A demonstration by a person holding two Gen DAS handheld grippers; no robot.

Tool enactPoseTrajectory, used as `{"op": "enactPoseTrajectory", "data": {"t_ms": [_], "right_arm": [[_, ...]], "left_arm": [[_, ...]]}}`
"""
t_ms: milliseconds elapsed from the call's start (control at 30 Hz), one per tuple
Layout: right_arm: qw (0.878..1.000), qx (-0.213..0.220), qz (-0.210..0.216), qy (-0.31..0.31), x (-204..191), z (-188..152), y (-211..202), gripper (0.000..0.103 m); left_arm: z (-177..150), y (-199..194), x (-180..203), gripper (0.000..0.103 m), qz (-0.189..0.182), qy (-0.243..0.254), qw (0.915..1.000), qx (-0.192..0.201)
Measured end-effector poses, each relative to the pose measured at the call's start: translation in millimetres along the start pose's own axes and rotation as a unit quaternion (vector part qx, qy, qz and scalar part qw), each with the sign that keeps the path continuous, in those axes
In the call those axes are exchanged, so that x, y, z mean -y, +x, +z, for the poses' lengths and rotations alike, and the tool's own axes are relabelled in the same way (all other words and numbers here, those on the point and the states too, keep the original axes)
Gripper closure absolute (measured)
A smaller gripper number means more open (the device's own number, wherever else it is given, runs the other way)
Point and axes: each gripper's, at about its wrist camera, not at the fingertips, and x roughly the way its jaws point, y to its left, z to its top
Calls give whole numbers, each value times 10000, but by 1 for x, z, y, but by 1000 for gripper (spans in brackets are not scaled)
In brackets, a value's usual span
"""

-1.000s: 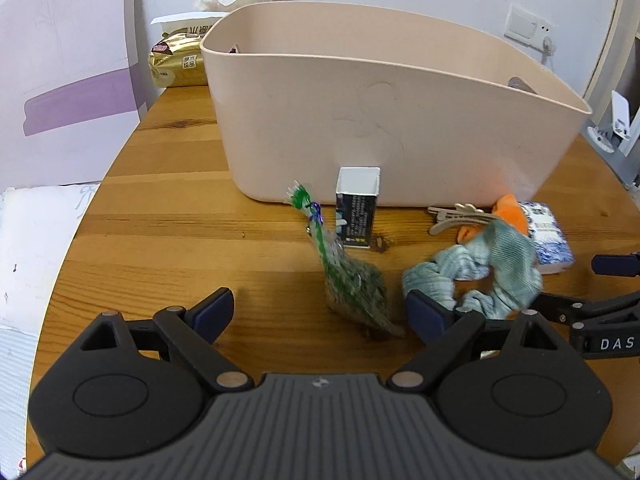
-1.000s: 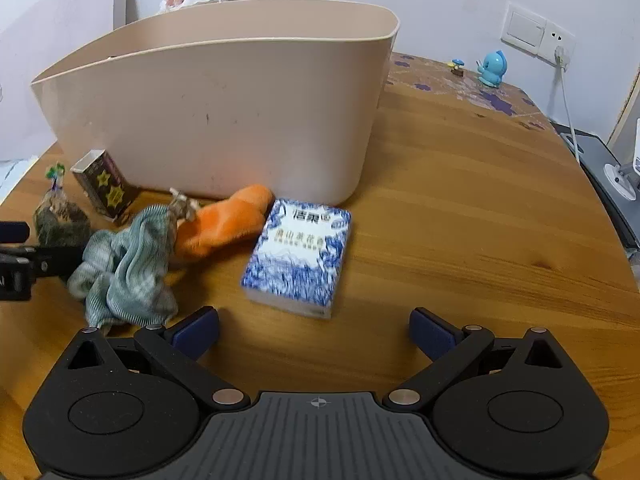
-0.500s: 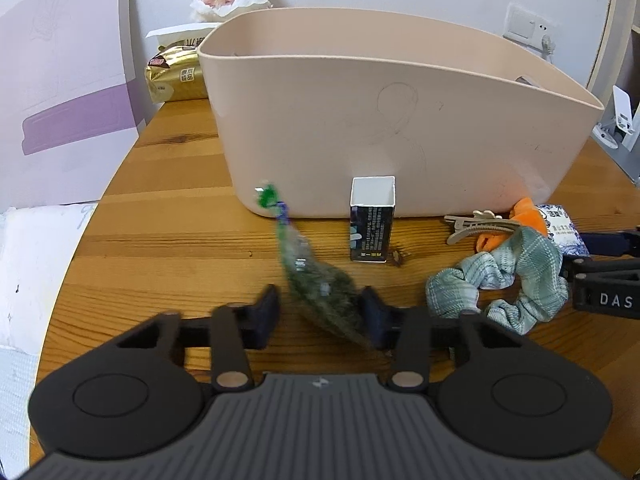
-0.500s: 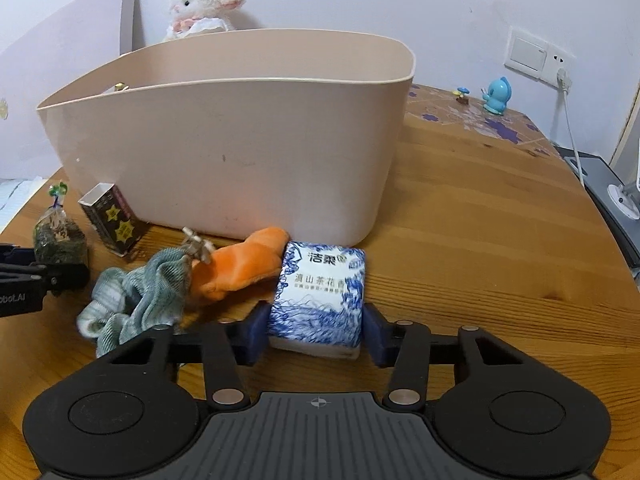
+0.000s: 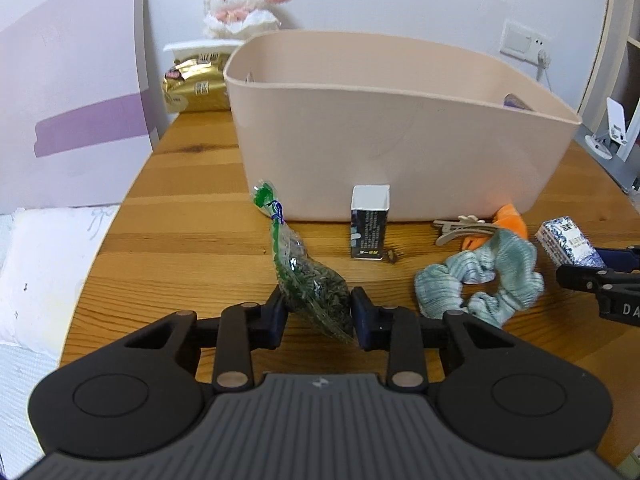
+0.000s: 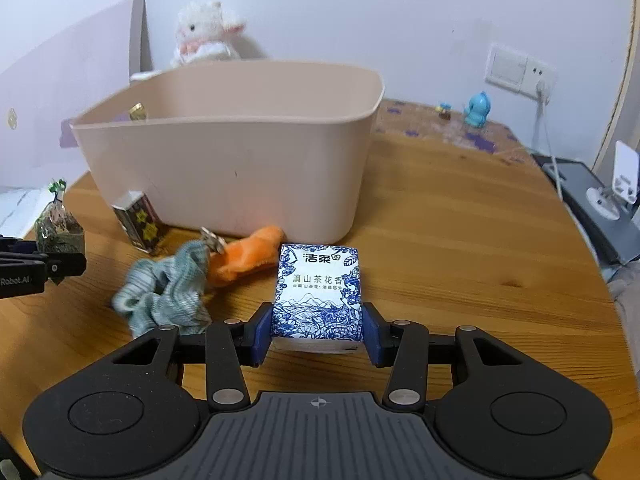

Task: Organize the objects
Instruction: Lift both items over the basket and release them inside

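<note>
My left gripper (image 5: 318, 314) is shut on a clear bag of green tea leaves (image 5: 310, 284) and holds it tilted above the wooden table (image 5: 192, 240). My right gripper (image 6: 318, 334) is shut on a blue and white tissue pack (image 6: 318, 292), lifted off the table. A large beige bin (image 5: 400, 128) stands behind; it also shows in the right wrist view (image 6: 232, 152). On the table before the bin lie a dark small box (image 5: 369, 222), a green scrunchie (image 5: 480, 280), a hair clip (image 5: 460, 230) and an orange plush carrot (image 6: 244, 256).
A gold snack bag (image 5: 196, 84) and a plush lamb (image 5: 240, 0) sit behind the bin on the left. A blue figurine (image 6: 476, 110) stands at the table's far right by a wall socket (image 6: 520, 72). A white cushion (image 5: 40, 264) lies left of the table.
Both grippers went from open to shut, the left on the tea bag and the right on the tissue pack. Both have risen with their loads.
</note>
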Motion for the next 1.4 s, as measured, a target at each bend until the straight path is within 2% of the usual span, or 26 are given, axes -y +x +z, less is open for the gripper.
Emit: {"op": "enactPoseTrajectory", "data": {"t_ms": [400, 700, 933, 1100, 1300, 1400], "right_arm": [[9967, 805, -85, -114, 4, 13, -72, 60], [9902, 1371, -158, -216, 2, 47, -92, 60], [9869, 1583, -204, -233, 1, 76, -82, 60], [9857, 1651, -201, -249, 1, 95, -63, 60], [9883, 1507, -155, -177, 3, 118, -24, 60], [9906, 1348, -166, -183, 3, 126, -1, 60]], "left_arm": [[0, -59, 14, 67, 85, 251, 9979, 585], [21, -87, 19, 67, 65, 400, 9934, 1072], [46, -87, 23, 67, 91, 516, 9899, 1320], [67, -71, 28, 67, 88, 535, 9893, 1357], [97, -42, 39, 67, 106, 735, 9873, 1402], [112, -21, 45, 67, 146, 791, 9882, 1301]]}}
